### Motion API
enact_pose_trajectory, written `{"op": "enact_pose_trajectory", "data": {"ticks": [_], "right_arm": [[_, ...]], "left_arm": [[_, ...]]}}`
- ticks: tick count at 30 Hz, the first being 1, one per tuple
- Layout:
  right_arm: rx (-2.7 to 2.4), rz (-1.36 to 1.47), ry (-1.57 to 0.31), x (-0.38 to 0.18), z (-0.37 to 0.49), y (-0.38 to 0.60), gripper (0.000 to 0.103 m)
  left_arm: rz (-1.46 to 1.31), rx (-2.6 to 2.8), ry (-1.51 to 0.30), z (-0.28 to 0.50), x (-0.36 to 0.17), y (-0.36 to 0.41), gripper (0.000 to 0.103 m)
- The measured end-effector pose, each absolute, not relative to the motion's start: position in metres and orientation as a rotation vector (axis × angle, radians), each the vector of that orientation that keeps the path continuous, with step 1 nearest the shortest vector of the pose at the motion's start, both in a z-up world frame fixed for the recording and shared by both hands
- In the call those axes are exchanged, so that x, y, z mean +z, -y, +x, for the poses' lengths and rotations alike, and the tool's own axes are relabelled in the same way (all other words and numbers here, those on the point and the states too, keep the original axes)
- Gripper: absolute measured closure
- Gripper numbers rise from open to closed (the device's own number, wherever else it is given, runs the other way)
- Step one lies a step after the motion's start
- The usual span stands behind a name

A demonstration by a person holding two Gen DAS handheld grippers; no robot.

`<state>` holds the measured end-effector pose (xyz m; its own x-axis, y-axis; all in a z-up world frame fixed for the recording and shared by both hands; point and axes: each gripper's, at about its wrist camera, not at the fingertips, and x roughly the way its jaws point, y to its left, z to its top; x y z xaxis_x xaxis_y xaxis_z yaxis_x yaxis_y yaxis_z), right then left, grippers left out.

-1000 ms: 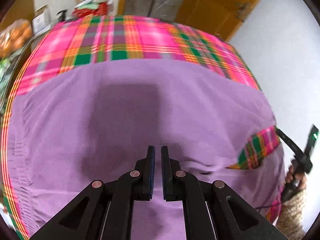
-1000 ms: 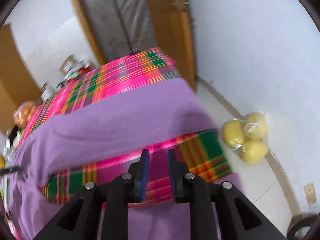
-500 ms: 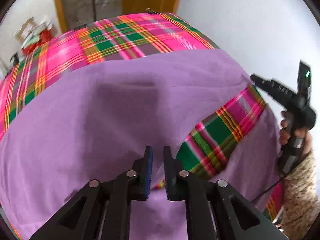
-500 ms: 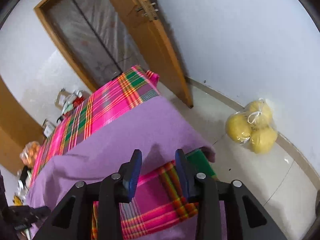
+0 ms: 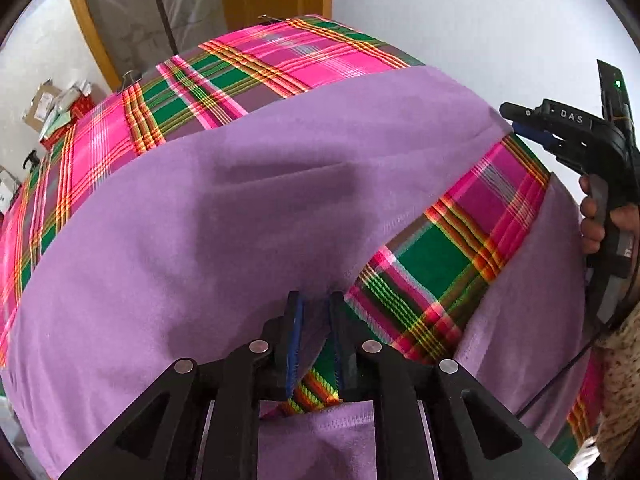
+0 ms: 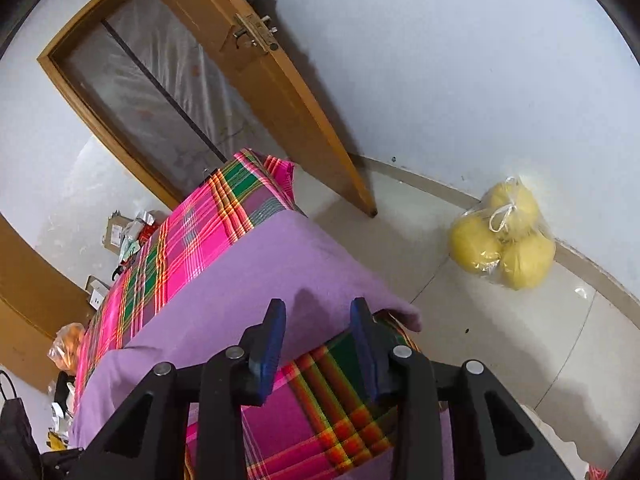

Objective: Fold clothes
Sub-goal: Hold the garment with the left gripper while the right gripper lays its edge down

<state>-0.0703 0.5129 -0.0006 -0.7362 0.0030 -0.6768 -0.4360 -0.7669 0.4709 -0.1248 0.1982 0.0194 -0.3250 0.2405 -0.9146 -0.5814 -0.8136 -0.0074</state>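
Observation:
A purple garment (image 5: pixel 240 220) lies spread over the table's pink-and-green plaid cloth (image 5: pixel 280 64). A diagonal strip of bare plaid (image 5: pixel 440 260) separates the garment's wide upper part from a lower purple part (image 5: pixel 520 300). My left gripper (image 5: pixel 316 320) hovers at the low end of that strip, over the purple edge. Its jaws stand a narrow gap apart and grip nothing. My right gripper (image 6: pixel 318 320) is wide open above the garment's right corner (image 6: pixel 384 300) at the table's edge. In the left wrist view the right gripper (image 5: pixel 516 120) appears at far right, held by a hand (image 5: pixel 592 216).
A wooden door (image 6: pixel 280 80) and a white wall stand behind the table. On the tiled floor to the right sits a bag of yellow fruit (image 6: pixel 504 240). Boxes (image 5: pixel 48 112) and a bag of oranges (image 6: pixel 68 344) crowd the far left side.
Both views have swung toward the table's right end, baring more of the plaid strip. The right jaws have spread from nearly shut to wide open. The left jaws have parted slightly.

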Motion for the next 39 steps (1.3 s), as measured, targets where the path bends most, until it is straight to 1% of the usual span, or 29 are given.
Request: {"op": "enact_pose_trajectory", "data": {"ticks": [1,2,3,5,6,9,10,12,14,19,28,32,34,36,37,39], "right_arm": [[2.557,-0.991,-0.910,-0.001,-0.071,-0.512,0.068],[2.559,-0.988,-0.895,-0.001,-0.071,-0.512,0.075],[2.555,-0.986,-0.866,-0.001,-0.071,-0.511,0.087],[2.561,-0.990,-0.887,-0.003,-0.071,-0.513,0.100],[2.567,-0.993,-0.911,-0.004,-0.070,-0.514,0.100],[2.570,-0.982,-0.909,-0.003,-0.069,-0.513,0.102],[2.575,-0.962,-0.903,-0.001,-0.066,-0.513,0.102],[2.573,-0.934,-0.892,0.001,-0.062,-0.513,0.102],[2.570,-0.913,-0.894,0.002,-0.059,-0.515,0.102],[2.563,-0.905,-0.901,0.002,-0.055,-0.516,0.102],[2.563,-0.899,-0.913,0.002,-0.050,-0.516,0.102],[2.548,-0.924,-0.964,-0.003,-0.053,-0.521,0.101],[2.524,-0.933,-0.991,-0.007,-0.054,-0.524,0.100],[2.499,-0.920,-1.059,-0.011,-0.054,-0.533,0.085],[2.496,-0.916,-1.085,-0.012,-0.054,-0.535,0.081],[2.485,-0.932,-1.131,-0.016,-0.058,-0.539,0.070]], "left_arm": [[-1.415,2.167,-0.444,-0.125,0.020,-0.199,0.089],[-1.411,2.172,-0.456,-0.125,0.020,-0.199,0.089],[-1.402,2.179,-0.479,-0.123,0.020,-0.201,0.089],[-1.374,2.196,-0.536,-0.118,0.019,-0.204,0.089],[-1.351,2.204,-0.575,-0.115,0.019,-0.206,0.089],[-1.301,2.208,-0.608,-0.110,0.018,-0.207,0.089],[-1.302,2.204,-0.589,-0.111,0.019,-0.205,0.091],[-1.309,2.196,-0.547,-0.113,0.020,-0.200,0.096],[-1.313,2.188,-0.512,-0.113,0.022,-0.195,0.097],[-1.301,2.149,-0.459,-0.108,0.024,-0.189,0.098],[-1.292,2.079,-0.417,-0.093,0.028,-0.179,0.098],[-1.331,2.071,-0.375,-0.099,0.022,-0.177,0.098],[-1.326,2.071,-0.385,-0.098,0.021,-0.178,0.098],[-1.324,2.068,-0.386,-0.098,0.021,-0.176,0.098],[-1.332,2.065,-0.370,-0.100,0.021,-0.174,0.098],[-1.347,2.061,-0.340,-0.103,0.020,-0.172,0.098]]}}
